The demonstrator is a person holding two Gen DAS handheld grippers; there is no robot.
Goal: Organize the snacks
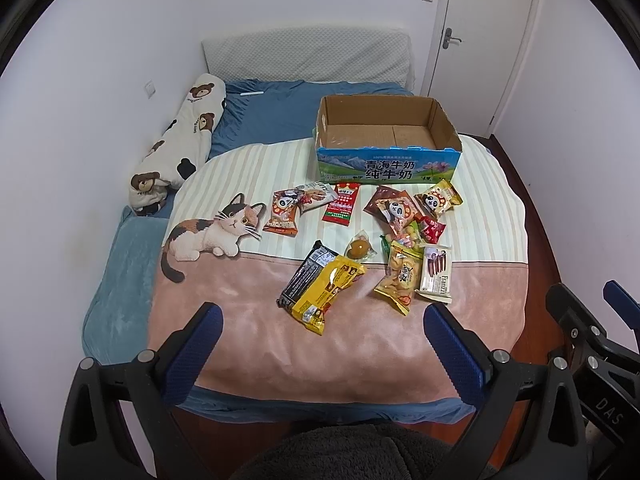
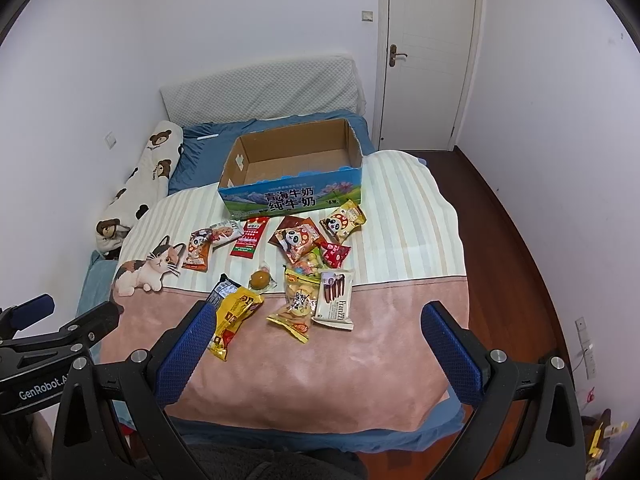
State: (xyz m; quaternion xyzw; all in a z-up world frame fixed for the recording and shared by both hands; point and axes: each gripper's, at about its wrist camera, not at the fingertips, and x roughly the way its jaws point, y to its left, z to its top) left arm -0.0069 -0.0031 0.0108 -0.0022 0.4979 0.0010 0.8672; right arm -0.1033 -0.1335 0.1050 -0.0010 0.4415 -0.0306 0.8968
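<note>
Left gripper (image 1: 322, 338): jaws spread wide, holding nothing, poised above the near edge of the bed (image 1: 120, 280). Right gripper (image 2: 316, 336): likewise spread and empty, alongside the left.

Open cardboard milk carton box (image 1: 386, 160): upright on the striped part of the blanket (image 1: 360, 344), interior bare.

Snacks lie loose on the blanket in front of the box, none inside it. A yellow packet (image 1: 324, 294) overlaps a black packet (image 1: 302, 276) nearest the grippers. Just right of these, a yellow biscuit bag (image 1: 400, 276) touches a white Franzzi wafer pack (image 1: 436, 274). A clear-wrapped egg (image 1: 358, 249) sits between the two groups. Panda-print packets (image 1: 438, 198) and a red sachet (image 1: 342, 204) lie closer to the box.

A bear-print bolster (image 1: 180, 140) rests along the wall.
</note>
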